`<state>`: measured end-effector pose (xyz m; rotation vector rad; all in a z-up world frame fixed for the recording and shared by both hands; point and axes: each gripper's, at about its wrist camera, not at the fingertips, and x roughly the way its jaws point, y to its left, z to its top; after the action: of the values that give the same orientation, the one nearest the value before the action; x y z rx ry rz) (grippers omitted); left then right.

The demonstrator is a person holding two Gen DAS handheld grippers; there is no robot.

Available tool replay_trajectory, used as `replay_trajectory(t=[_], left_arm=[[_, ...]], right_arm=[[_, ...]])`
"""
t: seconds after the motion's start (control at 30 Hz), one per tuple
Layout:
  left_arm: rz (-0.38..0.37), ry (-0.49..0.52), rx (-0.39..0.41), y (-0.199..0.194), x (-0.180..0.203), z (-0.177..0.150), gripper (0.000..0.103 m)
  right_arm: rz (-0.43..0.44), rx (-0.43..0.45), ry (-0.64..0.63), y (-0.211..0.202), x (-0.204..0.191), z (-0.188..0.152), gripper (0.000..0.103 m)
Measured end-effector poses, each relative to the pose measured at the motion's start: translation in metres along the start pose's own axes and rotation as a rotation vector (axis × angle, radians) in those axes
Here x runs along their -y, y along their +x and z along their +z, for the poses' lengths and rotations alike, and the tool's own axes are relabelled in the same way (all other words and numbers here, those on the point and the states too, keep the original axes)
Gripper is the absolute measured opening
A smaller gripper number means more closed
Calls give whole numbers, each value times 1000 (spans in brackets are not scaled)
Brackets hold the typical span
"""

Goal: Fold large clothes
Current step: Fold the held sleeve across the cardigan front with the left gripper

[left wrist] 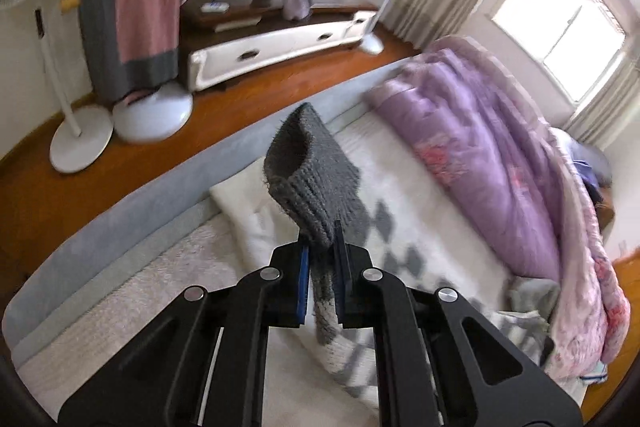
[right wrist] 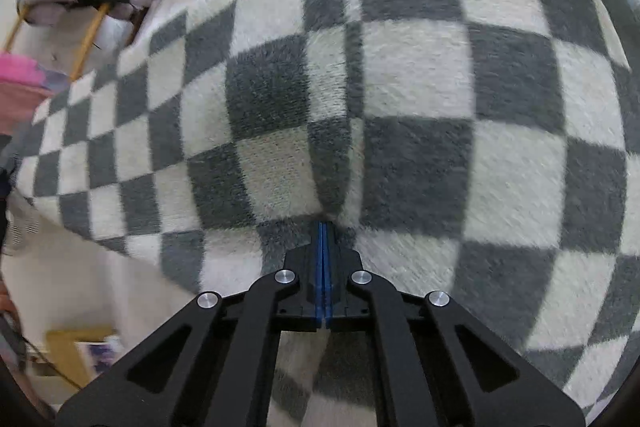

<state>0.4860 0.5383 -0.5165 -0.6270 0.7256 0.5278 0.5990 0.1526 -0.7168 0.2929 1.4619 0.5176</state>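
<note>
Left gripper [left wrist: 320, 243] clamped on the grey ribbed-knit edge [left wrist: 310, 163] of a fuzzy checkered sweater [right wrist: 400, 87], edge lifted off the white fleecy bed cover [left wrist: 400, 179]. Right gripper [right wrist: 323, 227] fully closed, blue pads together, pinching a fold of the grey-and-cream plush checks. Sweater lies spread on the bed beside a crumpled purple satin quilt [left wrist: 480, 131].

Grey-and-white checked sweater [right wrist: 400, 87] w/ grey ribbed cuff [left wrist: 308, 171], purple floral quilt [left wrist: 480, 147], orange-brown floor [left wrist: 120, 171].

Purple quilt [left wrist: 480, 147] heaped on bed, white fan [left wrist: 60, 67] on wooden floor [left wrist: 240, 107], bright window [left wrist: 560, 27]
</note>
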Motion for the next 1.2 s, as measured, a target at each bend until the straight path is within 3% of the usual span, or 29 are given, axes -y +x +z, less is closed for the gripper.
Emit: replay_trajectory(t=[0.13, 0.33, 0.5, 0.7, 0.87, 1.0, 1.1, 1.2], left_arm=[[-5, 70, 52, -31, 50, -8, 10], [-139, 170, 52, -66, 158, -57, 10], [-262, 268, -36, -65, 274, -137, 10], [-323, 361, -199, -29, 384, -261, 10], [-308, 495, -319, 4, 451, -360, 10], [-261, 564, -375, 24, 479, -426, 10], [-210, 628, -391, 39, 488, -458, 10], [-168, 652, -418, 51, 485, -472, 10]], right_arm=[[72, 55, 12, -54, 28, -9, 5], [40, 191, 51, -154, 92, -34, 5], [-48, 317, 119, -249, 173, -63, 5], [-187, 440, 264, -342, 296, -105, 5], [-283, 491, 416, -392, 394, -147, 5], [-323, 514, 541, -416, 460, -183, 5], [-343, 529, 635, -424, 499, -204, 5], [-306, 567, 749, -430, 541, -225, 6]])
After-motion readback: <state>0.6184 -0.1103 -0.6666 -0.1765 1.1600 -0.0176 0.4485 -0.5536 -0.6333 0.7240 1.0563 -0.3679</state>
